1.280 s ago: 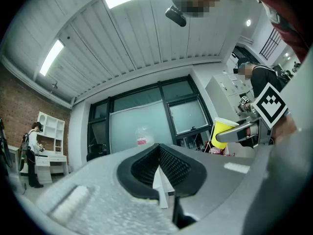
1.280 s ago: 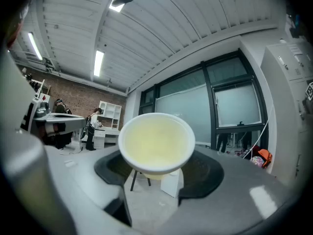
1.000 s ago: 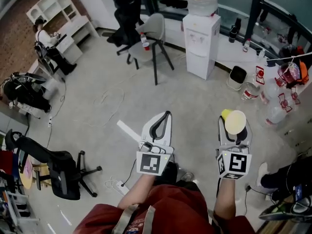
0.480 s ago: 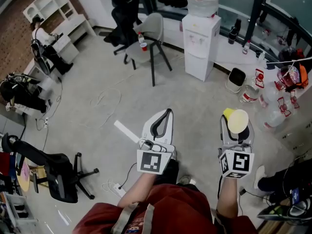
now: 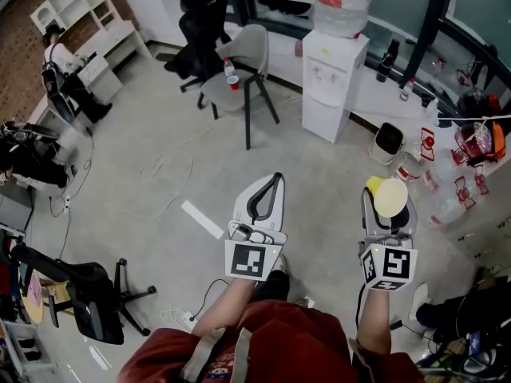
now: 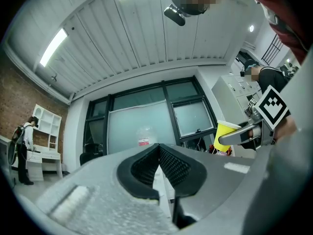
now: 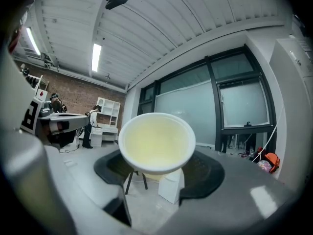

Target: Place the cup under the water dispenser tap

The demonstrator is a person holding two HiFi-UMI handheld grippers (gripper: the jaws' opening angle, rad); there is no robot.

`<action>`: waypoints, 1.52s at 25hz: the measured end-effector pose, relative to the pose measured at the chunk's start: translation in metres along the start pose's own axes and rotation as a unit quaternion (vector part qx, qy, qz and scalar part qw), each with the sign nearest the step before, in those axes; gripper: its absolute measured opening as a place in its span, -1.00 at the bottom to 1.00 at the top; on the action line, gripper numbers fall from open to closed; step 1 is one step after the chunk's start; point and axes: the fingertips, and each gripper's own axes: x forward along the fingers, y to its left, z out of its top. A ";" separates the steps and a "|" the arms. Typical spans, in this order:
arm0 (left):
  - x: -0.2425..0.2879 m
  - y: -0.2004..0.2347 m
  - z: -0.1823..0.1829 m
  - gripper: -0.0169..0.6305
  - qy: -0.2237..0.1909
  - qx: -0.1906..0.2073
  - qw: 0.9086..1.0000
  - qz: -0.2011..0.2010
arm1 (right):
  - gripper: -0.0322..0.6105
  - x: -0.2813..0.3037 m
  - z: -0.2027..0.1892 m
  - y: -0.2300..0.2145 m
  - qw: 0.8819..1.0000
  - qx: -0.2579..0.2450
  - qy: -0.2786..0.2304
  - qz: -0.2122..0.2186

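Note:
A yellow paper cup [image 5: 386,198] with a pale inside sits between the jaws of my right gripper [image 5: 388,207], which is shut on it; the cup's open mouth [image 7: 156,142] faces the camera in the right gripper view. My left gripper [image 5: 263,202] is held level beside it, shut, with nothing between its pads [image 6: 159,166]. The white water dispenser [image 5: 334,84] with a clear bottle on top [image 5: 342,5] stands ahead by the window wall, well beyond both grippers. In the left gripper view the cup [image 6: 226,134] shows at the right.
A grey chair [image 5: 242,84] with a red cup on its seat stands left of the dispenser. A small bin [image 5: 388,141] and several water jugs [image 5: 447,182] sit to its right. Cables lie on the floor [image 5: 164,174]. A black office chair [image 5: 80,298] is at lower left.
Both grippers and the person have moved forward across the floor toward the dispenser, which now sits lower and nearer in the head view. The cup stays held in the right gripper.

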 end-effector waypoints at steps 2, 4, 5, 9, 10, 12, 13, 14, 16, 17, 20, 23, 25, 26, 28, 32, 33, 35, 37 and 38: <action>0.013 0.018 -0.005 -0.95 -0.002 -0.002 1.000 0.004 | -0.02 0.022 -0.001 0.006 1.000 -0.003 0.004 0.003; 0.026 0.036 -0.011 -0.95 -0.001 -0.003 1.000 0.006 | -0.02 0.044 -0.002 0.012 1.000 -0.005 0.008 0.005; 0.032 0.044 -0.015 -0.95 -0.001 -0.004 1.000 0.006 | -0.02 0.055 -0.002 0.016 1.000 -0.005 0.009 0.006; 0.057 0.084 -0.031 -0.95 0.005 -0.010 1.000 0.010 | -0.02 0.102 -0.003 0.033 1.000 -0.008 0.014 0.011; 0.063 0.094 -0.036 -0.95 0.008 -0.012 1.000 0.012 | -0.02 0.115 -0.003 0.037 1.000 -0.009 0.015 0.013; 0.076 0.113 -0.045 -0.95 0.012 -0.016 1.000 0.015 | -0.02 0.138 -0.004 0.045 1.000 -0.012 0.017 0.016; 0.081 0.122 -0.049 -0.95 0.013 -0.017 1.000 0.016 | -0.02 0.149 -0.004 0.048 1.000 -0.013 0.019 0.017; 0.087 0.130 -0.052 -0.95 0.013 -0.018 1.000 0.017 | -0.02 0.159 -0.005 0.051 1.000 -0.015 0.021 0.018; 0.096 0.144 -0.058 -0.95 0.014 -0.018 1.000 0.017 | -0.02 0.176 -0.006 0.057 0.999 -0.016 0.025 0.018; 0.100 0.150 -0.061 -0.95 0.015 -0.018 1.000 0.016 | -0.02 0.183 -0.007 0.060 0.999 -0.017 0.026 0.018; 0.110 0.166 -0.070 -0.95 0.016 -0.021 1.000 0.013 | -0.02 0.202 -0.011 0.069 0.999 -0.016 0.030 0.015; 0.117 0.180 -0.079 -0.95 0.015 -0.024 0.999 0.016 | -0.02 0.216 -0.013 0.075 0.999 -0.020 0.032 0.016; 0.122 0.187 -0.082 -0.95 0.012 -0.024 0.999 0.019 | -0.02 0.224 -0.013 0.076 0.999 -0.024 0.033 0.015; 0.124 0.190 -0.083 -0.95 0.010 -0.023 0.999 0.021 | -0.02 0.228 -0.012 0.075 0.999 -0.026 0.033 0.014; 0.128 0.196 -0.084 -0.95 0.009 -0.023 0.999 0.023 | -0.02 0.234 -0.011 0.074 0.999 -0.029 0.032 0.012; 0.140 0.205 -0.088 -0.95 0.006 -0.021 0.999 0.029 | -0.02 0.252 -0.013 0.068 0.999 -0.031 0.030 0.012; 0.144 0.207 -0.089 -0.95 0.005 -0.019 0.999 0.030 | -0.02 0.257 -0.013 0.067 0.999 -0.030 0.029 0.012; 0.153 0.210 -0.092 -0.95 0.006 -0.016 0.999 0.032 | -0.02 0.268 -0.016 0.063 0.999 -0.028 0.029 0.014; 0.167 0.213 -0.097 -0.95 0.009 -0.010 0.999 0.033 | -0.02 0.282 -0.018 0.059 0.999 -0.029 0.027 0.017; 0.177 0.214 -0.100 -0.95 0.009 -0.008 0.999 0.032 | -0.02 0.289 -0.020 0.054 0.999 -0.029 0.027 0.018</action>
